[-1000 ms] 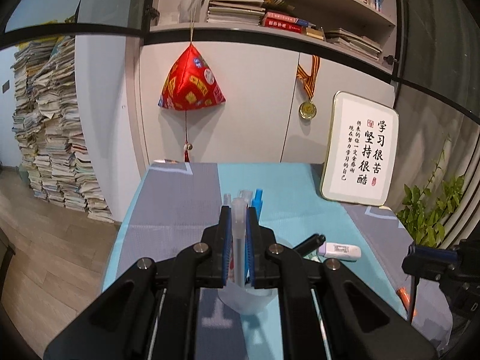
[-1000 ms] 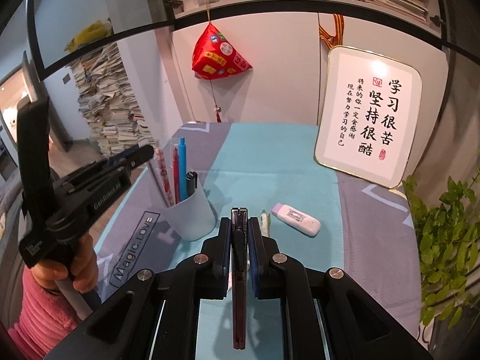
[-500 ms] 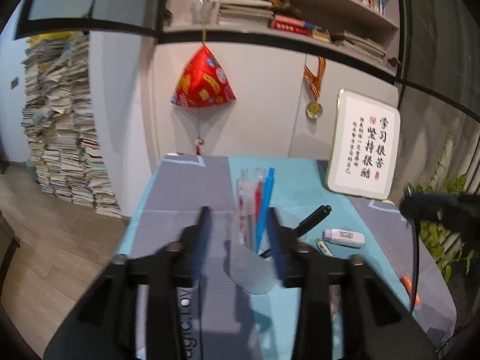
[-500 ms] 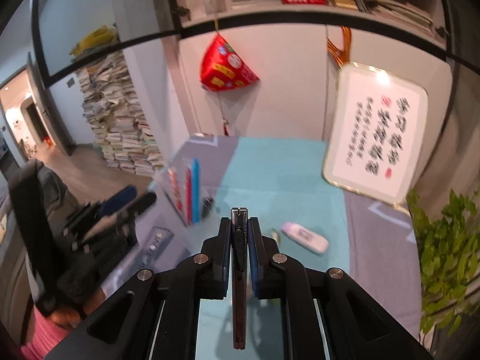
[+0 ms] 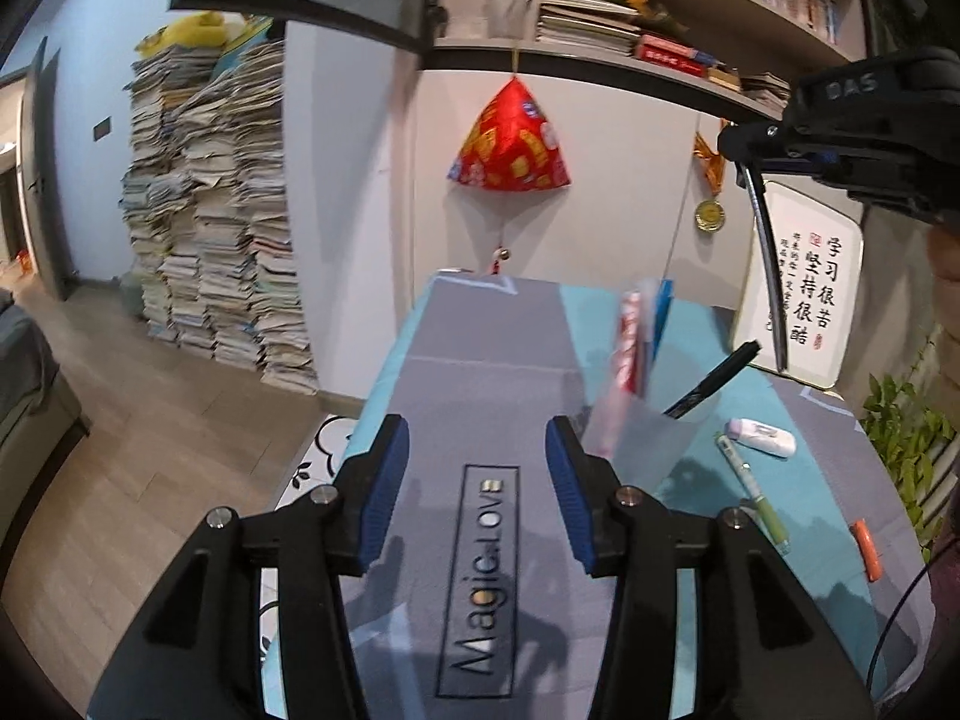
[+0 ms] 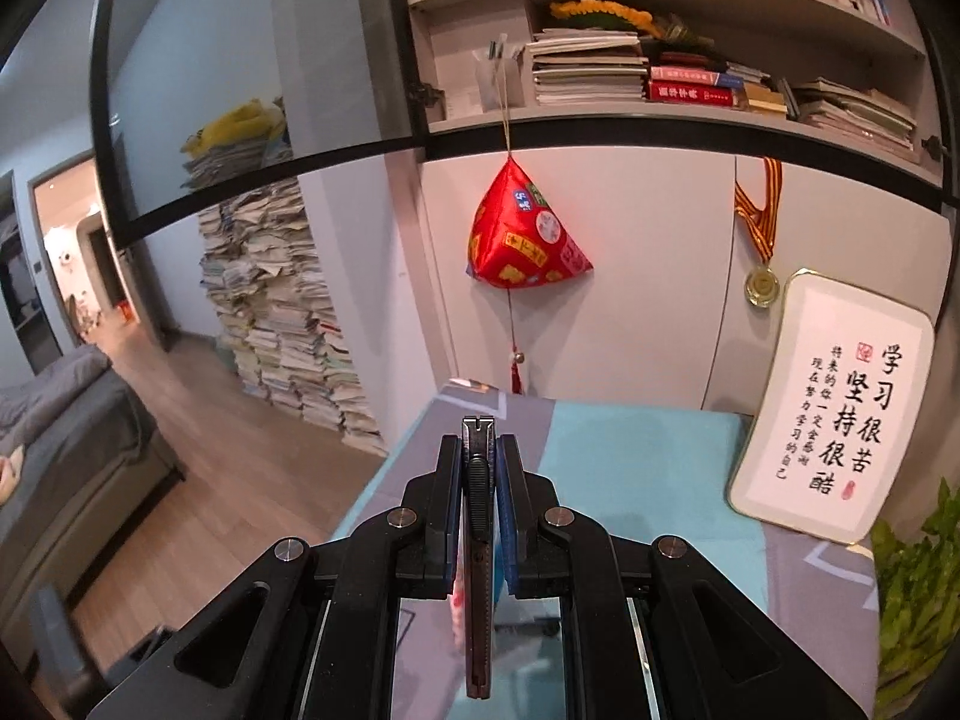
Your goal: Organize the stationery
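My left gripper point(image 5: 477, 483) is open and empty above the grey mat point(image 5: 480, 564). To its right stands a translucent pen cup point(image 5: 645, 438) holding several pens point(image 5: 627, 348) and a black marker point(image 5: 714, 381). A green pen point(image 5: 753, 489), a white eraser point(image 5: 762, 437) and an orange item point(image 5: 867, 549) lie on the table beside it. My right gripper point(image 6: 478, 456) is shut on a dark utility knife point(image 6: 478, 540). In the left wrist view it hangs high above the cup with the knife point(image 5: 768, 276) pointing down. The cup's rim point(image 6: 528, 615) shows under the right gripper.
A framed calligraphy sign point(image 5: 807, 300) leans at the table's back right. A green plant point(image 5: 906, 438) stands at the right edge. A red hanging ornament point(image 6: 522, 240) and a medal point(image 6: 762, 285) are on the cabinet behind. Stacks of paper point(image 5: 210, 210) stand on the floor at left.
My left gripper let go of the pen into the cup, opened and drew back to the left. My right gripper rose with the knife and moved over the cup.
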The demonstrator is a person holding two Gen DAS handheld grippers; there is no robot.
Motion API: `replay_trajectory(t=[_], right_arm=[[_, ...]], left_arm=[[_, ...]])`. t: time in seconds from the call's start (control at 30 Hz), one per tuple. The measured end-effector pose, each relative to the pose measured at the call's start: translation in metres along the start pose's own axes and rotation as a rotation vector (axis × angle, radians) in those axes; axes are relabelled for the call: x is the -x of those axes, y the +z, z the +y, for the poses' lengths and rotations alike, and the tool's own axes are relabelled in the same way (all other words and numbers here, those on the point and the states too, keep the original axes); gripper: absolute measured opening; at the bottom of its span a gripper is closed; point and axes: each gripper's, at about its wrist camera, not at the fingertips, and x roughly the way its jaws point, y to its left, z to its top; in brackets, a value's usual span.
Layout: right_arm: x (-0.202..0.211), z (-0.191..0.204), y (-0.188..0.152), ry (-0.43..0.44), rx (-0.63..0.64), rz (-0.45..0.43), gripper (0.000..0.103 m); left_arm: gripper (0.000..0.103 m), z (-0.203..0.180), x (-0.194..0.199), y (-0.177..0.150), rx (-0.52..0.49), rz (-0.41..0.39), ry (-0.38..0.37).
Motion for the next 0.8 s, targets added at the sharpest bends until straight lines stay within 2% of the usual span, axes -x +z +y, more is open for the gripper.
replay_trajectory(t=[0.27, 0.5, 0.8], right_arm=[[-0.029, -0.005, -0.014, -0.028, -0.063, -0.034, 0.012], [-0.053, -0.010, -0.036, -0.046, -0.068, 0.018, 0.012], [-0.051, -0.018, -0.051, -0.043, -0.065, 0.068, 0.012]], left_arm=[[0.045, 0.004, -0.006, -0.007, 0.023, 0.029, -0.006], [0.045, 0.005, -0.010, -0.011, 0.022, 0.049, -0.015], [0.045, 0.000, -0.013, -0.014, 0.013, 0.067, -0.030]])
